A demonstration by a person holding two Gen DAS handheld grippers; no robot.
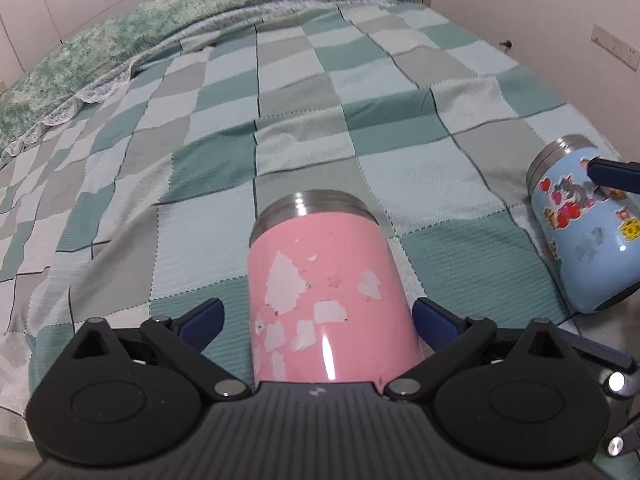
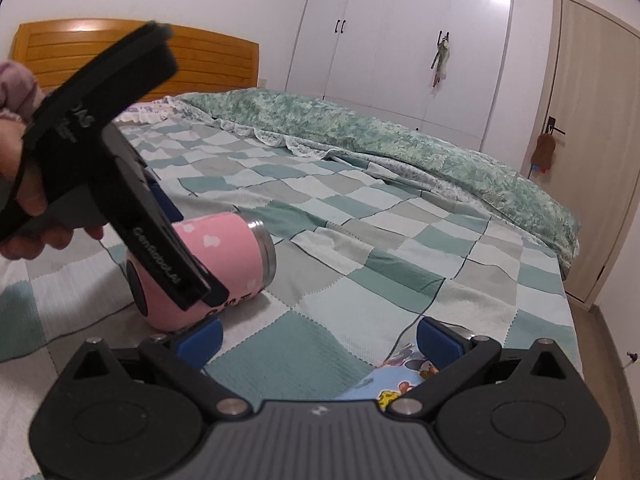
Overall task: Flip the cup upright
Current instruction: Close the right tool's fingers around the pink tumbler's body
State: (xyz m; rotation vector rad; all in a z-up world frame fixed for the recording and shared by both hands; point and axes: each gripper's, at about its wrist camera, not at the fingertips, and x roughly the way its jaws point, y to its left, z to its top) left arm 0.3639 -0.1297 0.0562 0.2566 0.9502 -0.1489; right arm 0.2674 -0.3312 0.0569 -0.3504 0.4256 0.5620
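A pink cup [image 1: 328,292] with peeling white stickers and a steel rim lies on its side on the checked bedspread, its rim pointing away from me. My left gripper [image 1: 318,322] is open, one blue finger on each side of the cup's body, not pressing it. The pink cup also shows in the right wrist view [image 2: 224,260], partly behind the left gripper's body. A light blue cartoon cup [image 1: 580,224] lies on its side to the right. My right gripper [image 2: 318,340] is open above the blue cup [image 2: 394,384], whose side shows just under its right finger.
The checked green and grey bedspread [image 1: 280,128] covers the bed. A folded green quilt [image 2: 380,136] lies along its far side. A wooden headboard [image 2: 208,52], white wardrobes [image 2: 400,40] and a door [image 2: 592,140] stand behind. A wall [image 1: 560,20] runs along the bed's right.
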